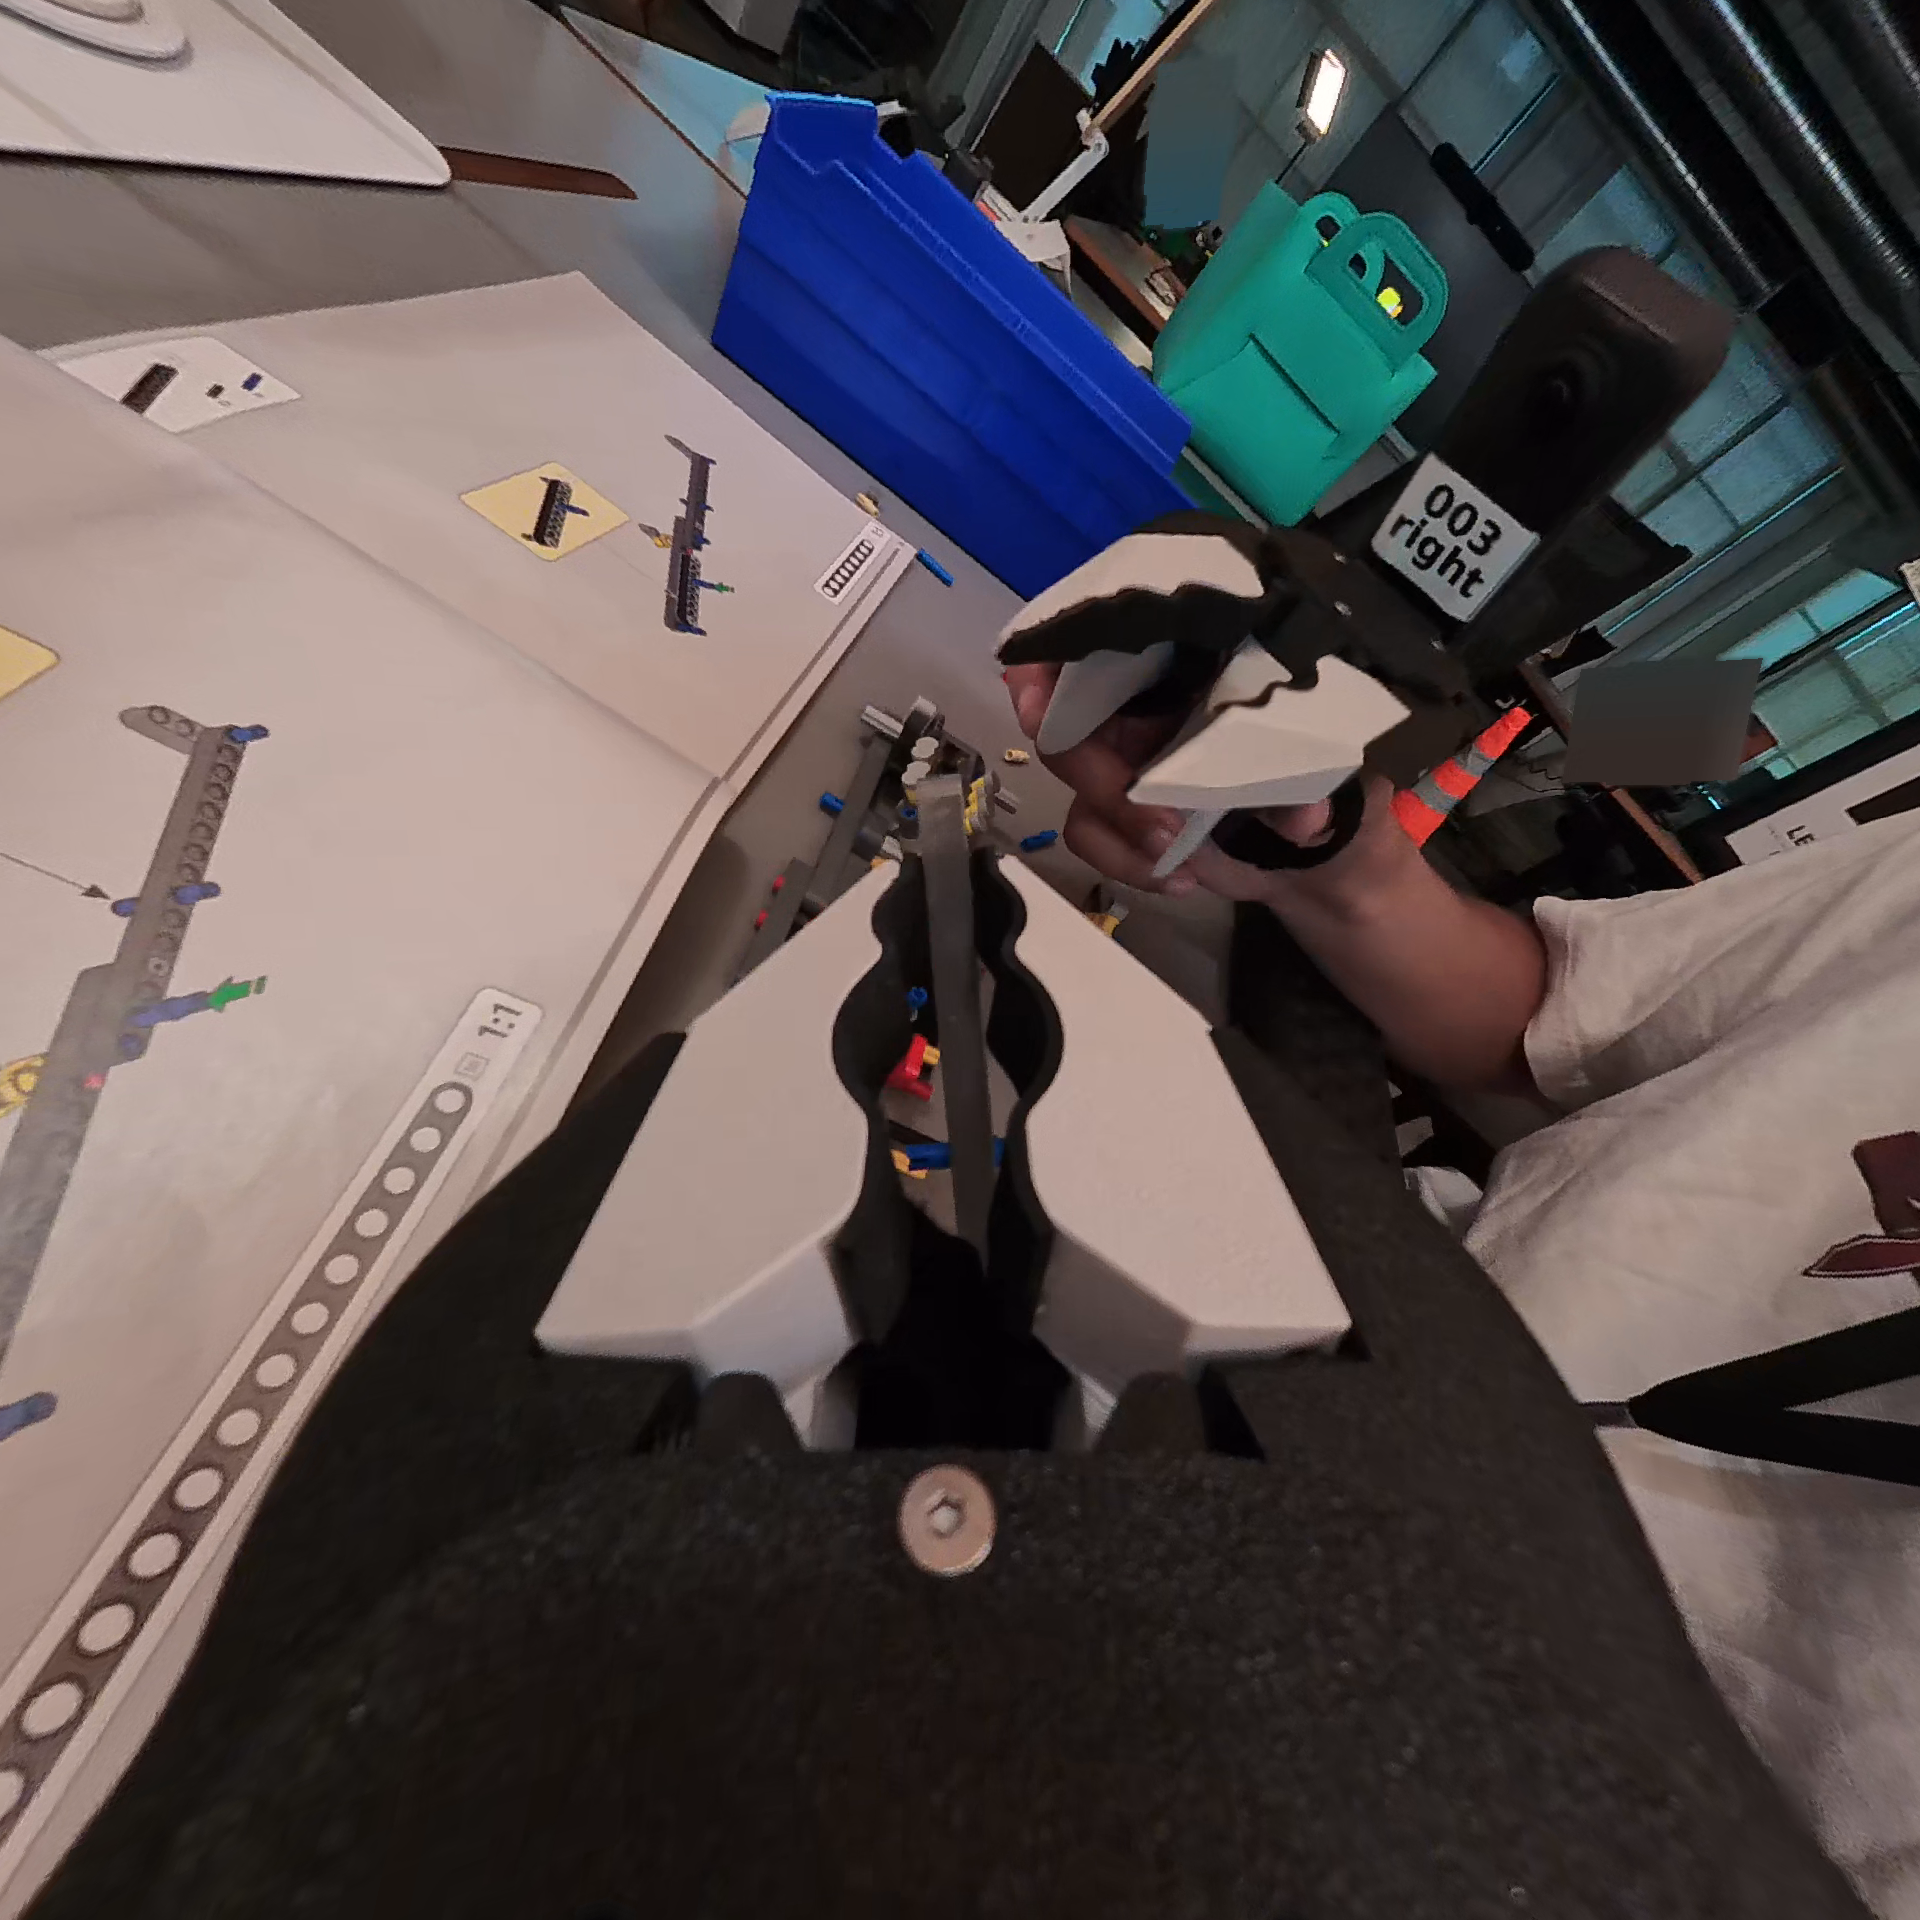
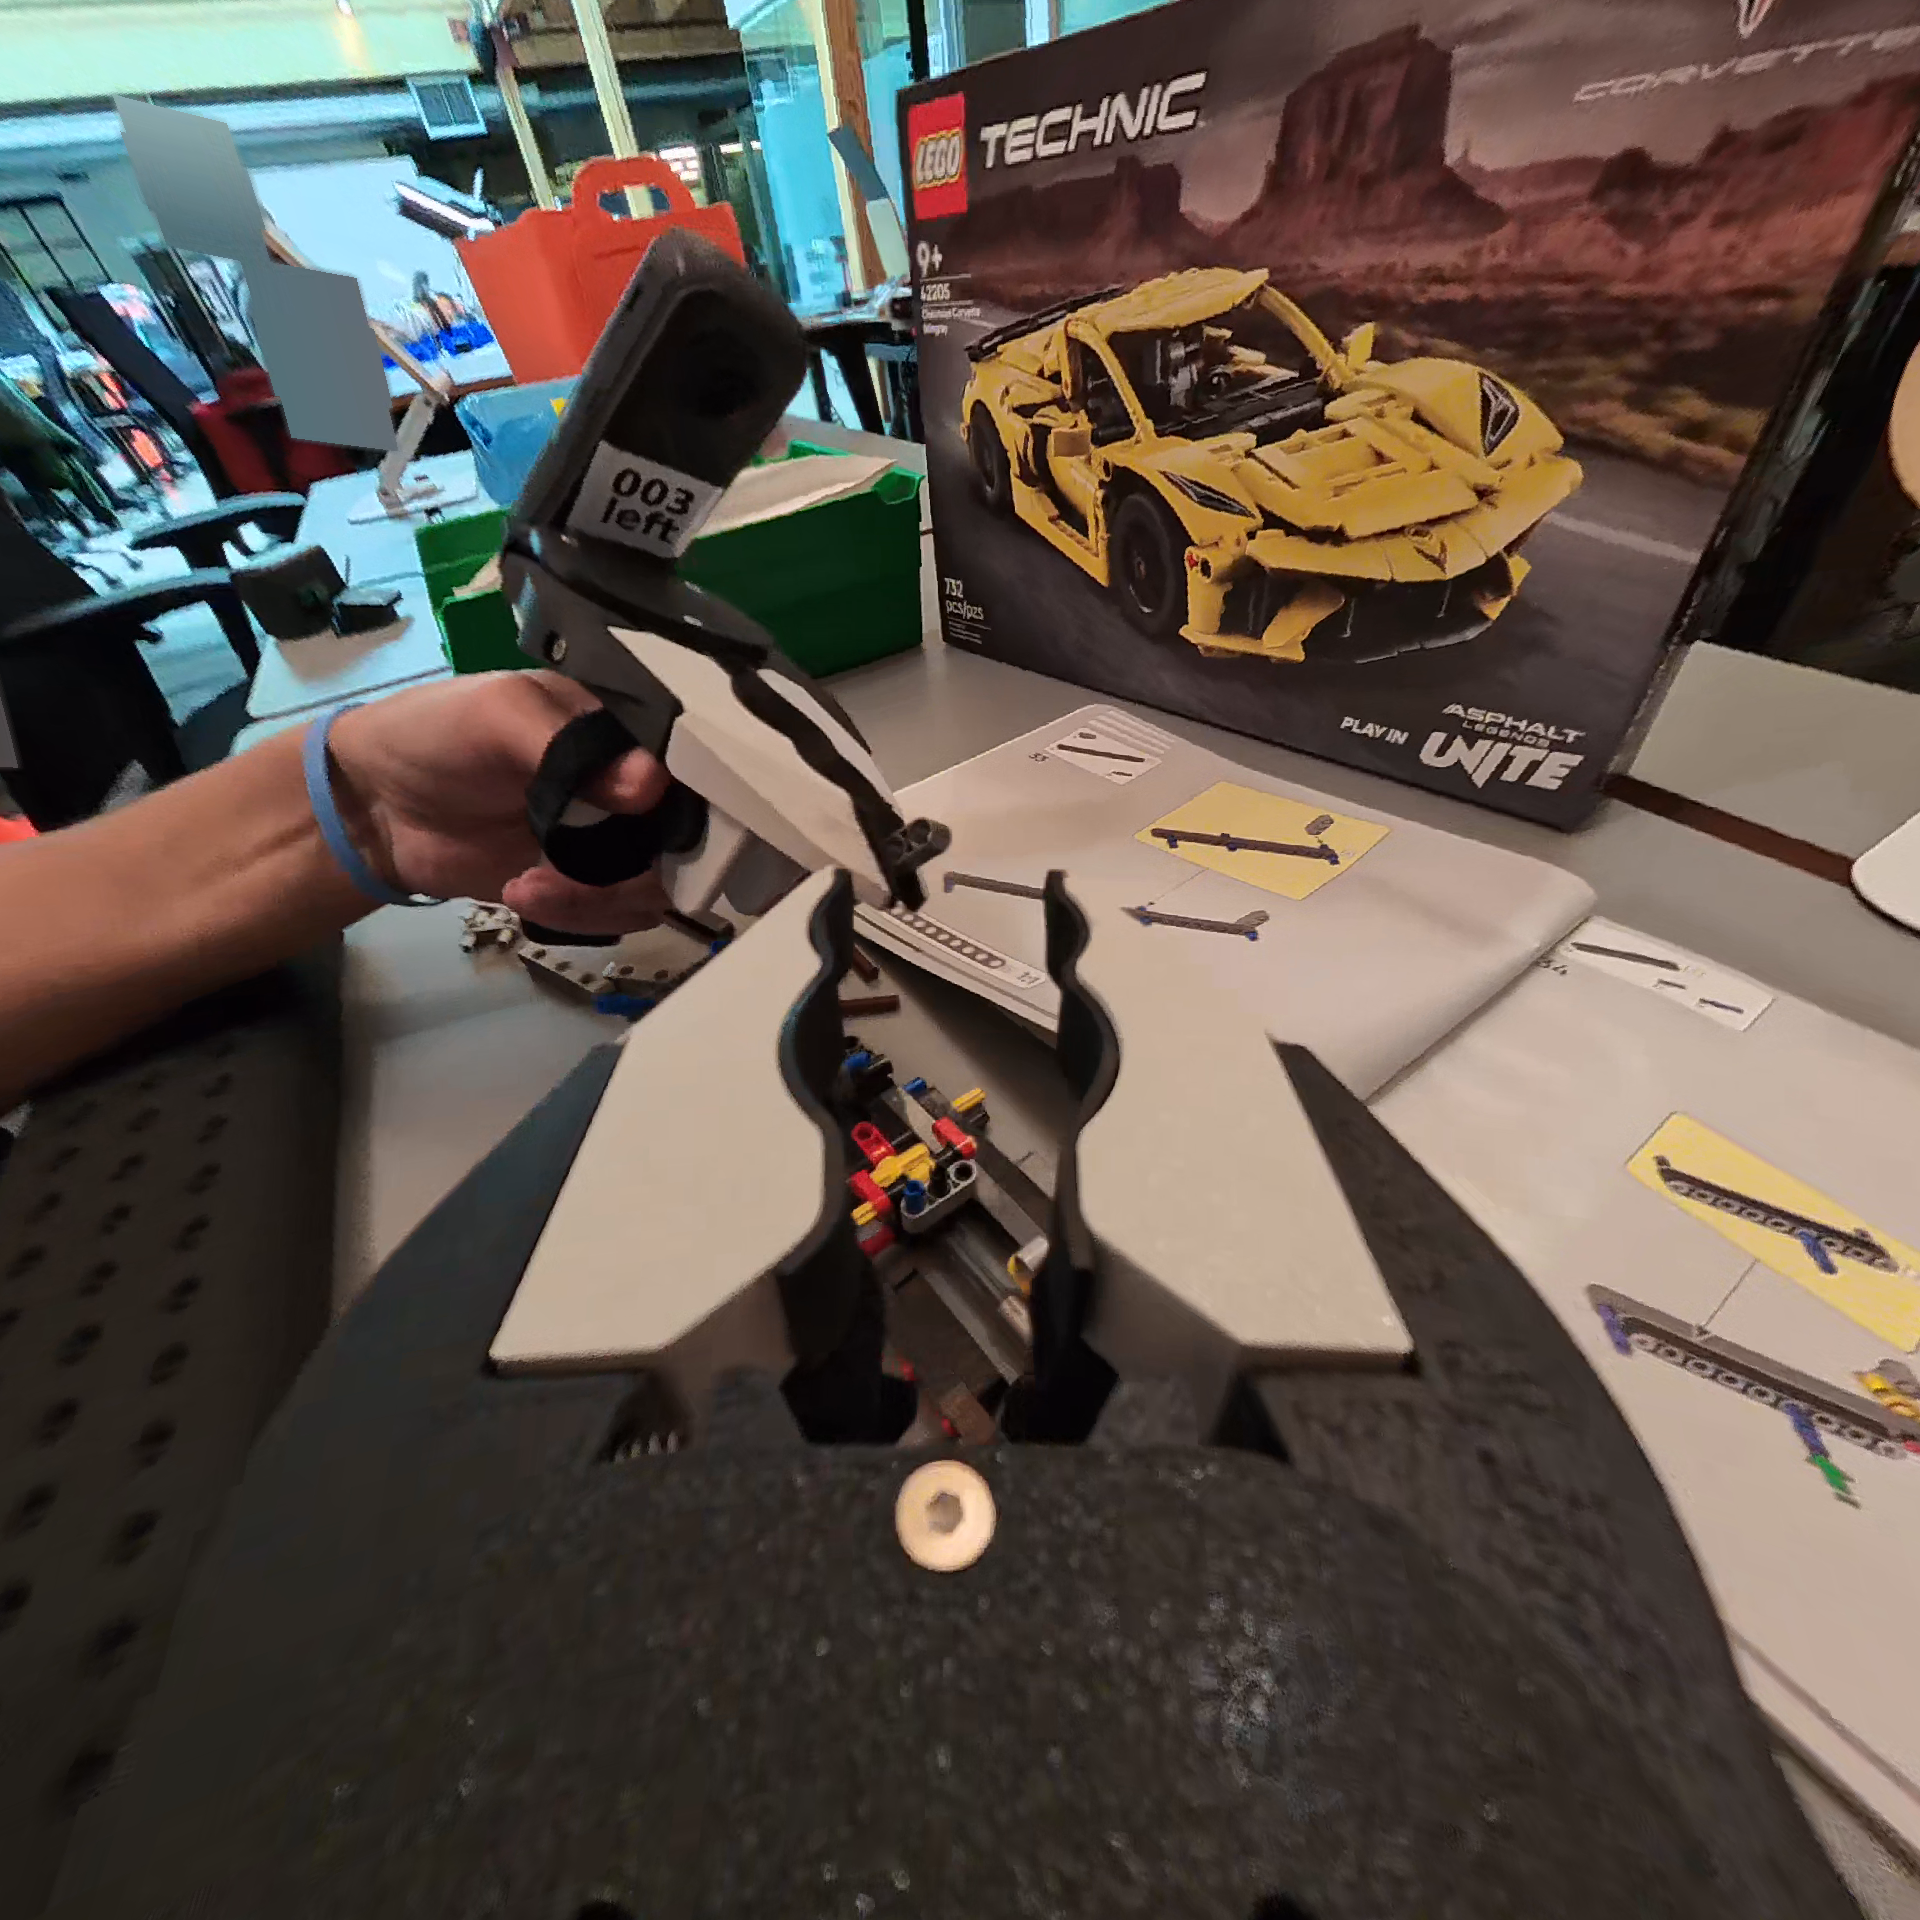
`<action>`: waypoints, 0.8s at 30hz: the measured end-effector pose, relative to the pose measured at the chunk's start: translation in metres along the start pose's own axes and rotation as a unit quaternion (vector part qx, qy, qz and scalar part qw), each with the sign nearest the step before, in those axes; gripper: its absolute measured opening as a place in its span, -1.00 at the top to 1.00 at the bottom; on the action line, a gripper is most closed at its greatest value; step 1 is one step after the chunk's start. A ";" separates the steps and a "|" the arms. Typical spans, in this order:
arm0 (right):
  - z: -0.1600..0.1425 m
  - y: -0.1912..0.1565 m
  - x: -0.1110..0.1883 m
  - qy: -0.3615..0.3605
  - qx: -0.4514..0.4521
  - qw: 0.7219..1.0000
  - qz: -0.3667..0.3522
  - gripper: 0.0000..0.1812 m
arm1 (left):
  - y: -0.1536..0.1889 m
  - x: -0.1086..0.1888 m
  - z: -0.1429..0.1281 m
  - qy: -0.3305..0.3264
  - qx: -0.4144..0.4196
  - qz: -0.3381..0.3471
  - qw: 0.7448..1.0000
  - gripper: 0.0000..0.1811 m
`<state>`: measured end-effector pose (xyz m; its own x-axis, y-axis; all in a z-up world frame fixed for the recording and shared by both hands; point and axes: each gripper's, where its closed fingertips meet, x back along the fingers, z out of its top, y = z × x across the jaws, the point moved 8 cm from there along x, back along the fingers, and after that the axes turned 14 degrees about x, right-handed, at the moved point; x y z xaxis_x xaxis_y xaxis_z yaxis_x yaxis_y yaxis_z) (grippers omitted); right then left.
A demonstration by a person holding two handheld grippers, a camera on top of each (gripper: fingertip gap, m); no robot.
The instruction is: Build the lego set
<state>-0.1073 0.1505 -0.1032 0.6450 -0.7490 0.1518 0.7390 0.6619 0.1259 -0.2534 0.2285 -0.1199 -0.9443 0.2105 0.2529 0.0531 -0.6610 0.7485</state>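
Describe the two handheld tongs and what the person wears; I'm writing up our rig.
Both tongs match: the left tongs and right tongs have grey wedge fingers lined with wavy black pads on a speckled black body with one silver screw. Each carries a black camera bearing a white label, plus a black finger loop. The person wears a blue wristband and a white T-shirt.

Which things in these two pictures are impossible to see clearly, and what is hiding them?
- Left wrist view: the lower end of the grey beam, sunk between the pads of the left claw.
- Right wrist view: most of the chassis, covered by the right claw; only a strip shows.
- Left wrist view: the loose pins are too small to identify.
- Right wrist view: the booklet is cut off by the right edge.
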 end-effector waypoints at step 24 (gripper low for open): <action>0.020 0.055 0.099 -0.178 -0.045 0.979 0.094 0.70 | 0.006 0.002 0.001 0.008 -0.004 -0.015 1.000 0.92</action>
<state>-0.0068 0.1132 -0.0621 0.6738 -0.5461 0.4978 0.6389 0.7690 -0.0211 -0.2546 0.2261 -0.1145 -0.9508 0.2176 0.2205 0.0229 -0.6604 0.7506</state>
